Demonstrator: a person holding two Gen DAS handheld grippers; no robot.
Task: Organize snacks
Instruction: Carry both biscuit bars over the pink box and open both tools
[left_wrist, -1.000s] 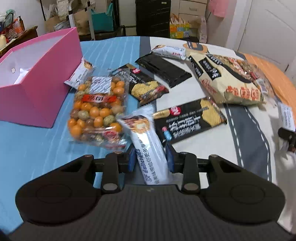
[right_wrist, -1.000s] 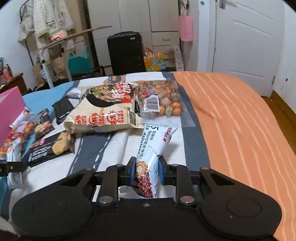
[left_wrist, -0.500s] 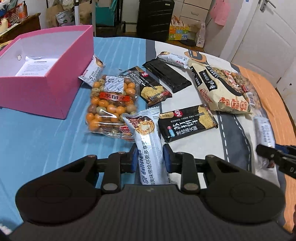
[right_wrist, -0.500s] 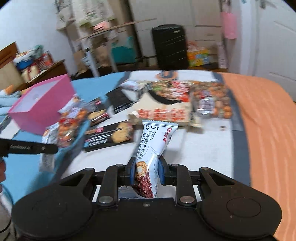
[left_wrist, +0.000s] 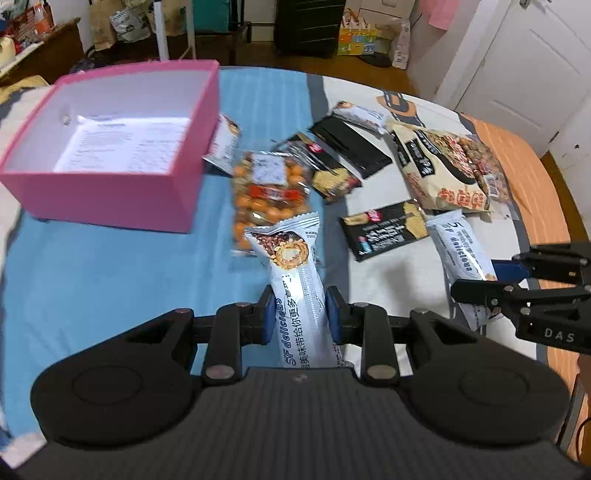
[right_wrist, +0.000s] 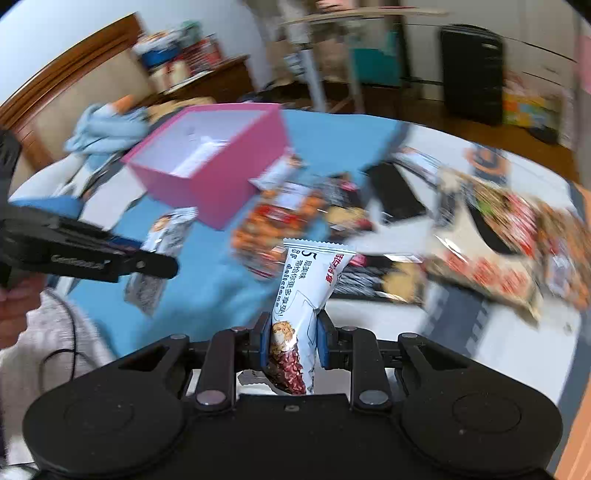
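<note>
My left gripper (left_wrist: 301, 314) is shut on a white and blue snack bar (left_wrist: 295, 277), held above the blue bedspread. An open pink box (left_wrist: 110, 192) with a paper sheet inside stands to the front left of it. In the left wrist view my right gripper (left_wrist: 491, 280) enters from the right, clamping a second identical bar (left_wrist: 458, 251). The right wrist view is blurred: my right gripper (right_wrist: 293, 339) is shut on that bar (right_wrist: 306, 288), the pink box (right_wrist: 229, 184) lies ahead to the left, and the left gripper (right_wrist: 147, 262) with its bar (right_wrist: 162, 251) shows at the left.
On the bed lie a clear bag of orange coated nuts (left_wrist: 266, 192), two black cracker packs (left_wrist: 388, 229) (left_wrist: 328, 170), a plain black pack (left_wrist: 351, 147), a big beige bag (left_wrist: 439, 166) and a small white bar (left_wrist: 358, 114). A small packet (left_wrist: 223, 144) leans on the box.
Both grippers have risen with their bars off the bed. The right gripper has swung left toward the pink box, and the left now looks down into the box.
</note>
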